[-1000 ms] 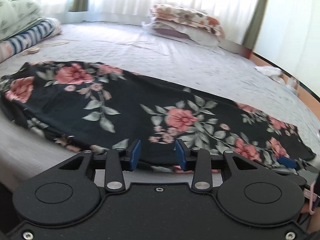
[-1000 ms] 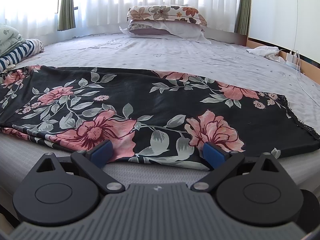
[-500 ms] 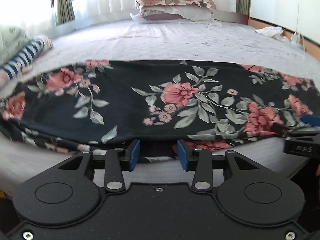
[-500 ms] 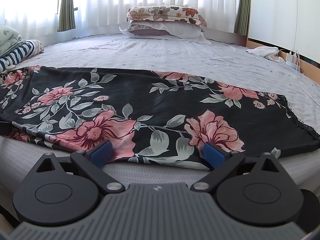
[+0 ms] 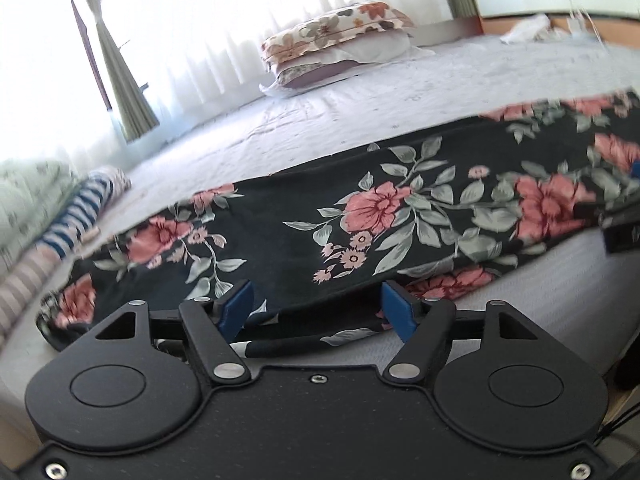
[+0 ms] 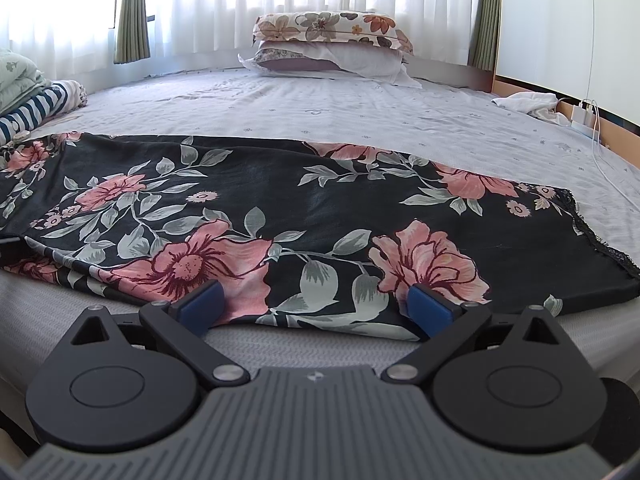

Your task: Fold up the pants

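Note:
Black pants [image 5: 360, 216] with pink flowers lie flat along the near edge of the bed, folded lengthwise; in the right wrist view the pants [image 6: 304, 216] stretch from left to a lace hem at the right. My left gripper [image 5: 318, 312] sits at the near edge of the fabric, its jaws opening, with the cloth's edge lying between the blue pads and not pinched. My right gripper [image 6: 316, 308] stands open at the near edge further right, pads apart over the fabric edge. The right gripper's tip [image 5: 624, 224] shows at the right border of the left wrist view.
Grey bed sheet [image 6: 340, 112] spreads behind the pants. Stacked pillows [image 6: 332, 44] lie at the far side under white curtains. Folded striped and green bedding [image 6: 36, 100] sits at the left. White cloth [image 6: 528, 104] and a charger with cable [image 6: 586, 116] lie at the right edge.
My left gripper rolled and dropped closer to the pants' near edge, and its jaws spread wider. The right gripper and the pants stayed where they were.

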